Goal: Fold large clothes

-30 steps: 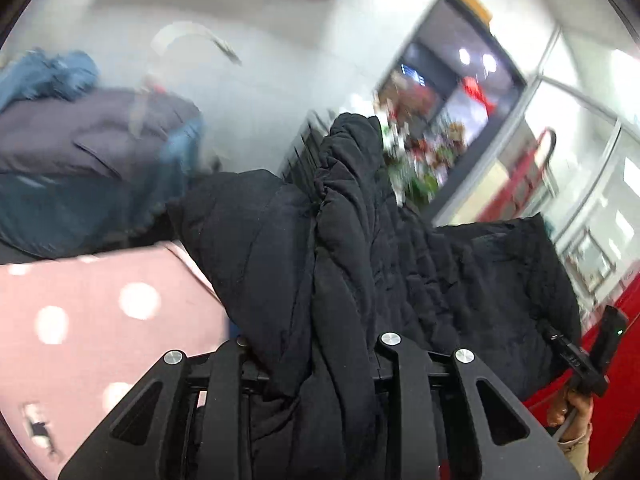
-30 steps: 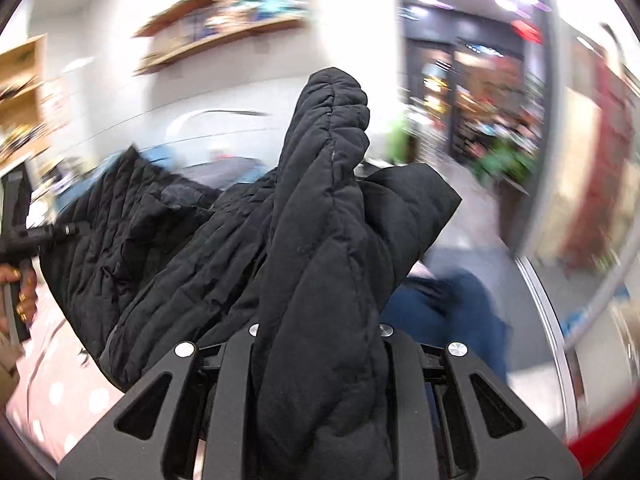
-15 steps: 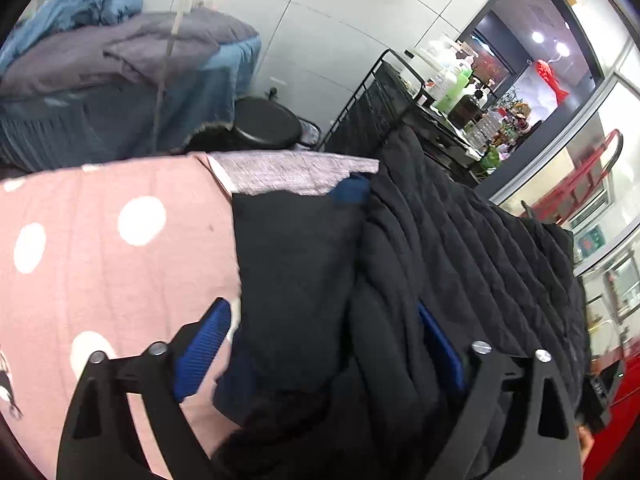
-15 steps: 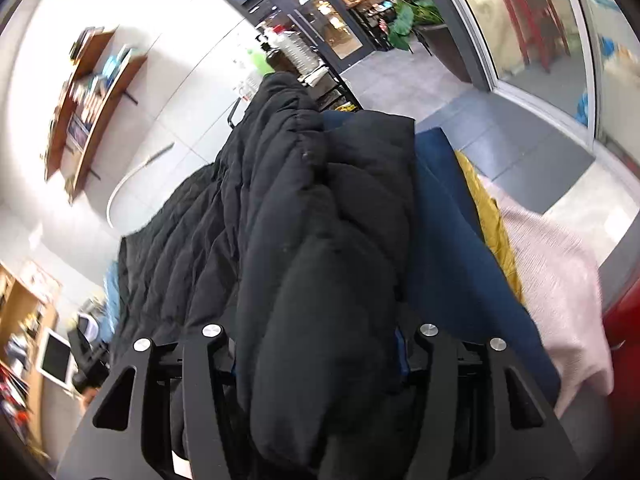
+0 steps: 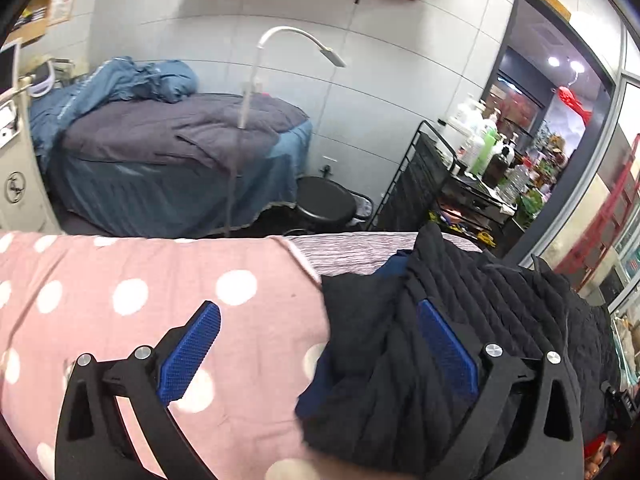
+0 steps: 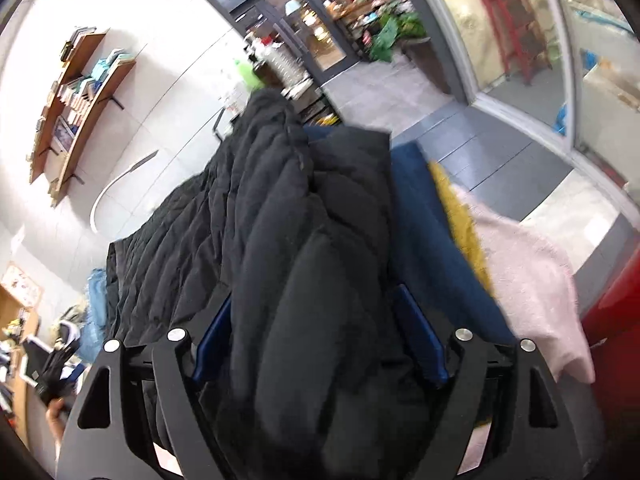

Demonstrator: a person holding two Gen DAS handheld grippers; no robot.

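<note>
A black quilted jacket [image 5: 460, 288] lies bunched on the right part of a pink polka-dot bed cover [image 5: 160, 280]. My left gripper [image 5: 320, 350] hovers low over the cover. Its jaws are opening wide, and only the jacket's left edge reaches in beside the right pad [image 5: 448, 348], which does not pinch it. In the right wrist view a thick fold of the jacket [image 6: 304, 240] fills the space in my right gripper [image 6: 316, 340]. Those jaws are opening too, and the blue pads [image 6: 420, 336] stand off the fabric.
Under the jacket lie a navy garment [image 6: 420, 220], a mustard one [image 6: 460, 216] and a fluffy pink one [image 6: 532, 272]. Beyond the cover stand a blue-covered bed [image 5: 172, 148], a black stool [image 5: 324, 200], a wire rack with bottles [image 5: 440, 176] and a white lamp [image 5: 296, 40].
Both grippers held raised folds of the jacket shut between their jaws. The jacket has come down onto the bed and the clothes pile, and both pairs of jaws have spread apart off it.
</note>
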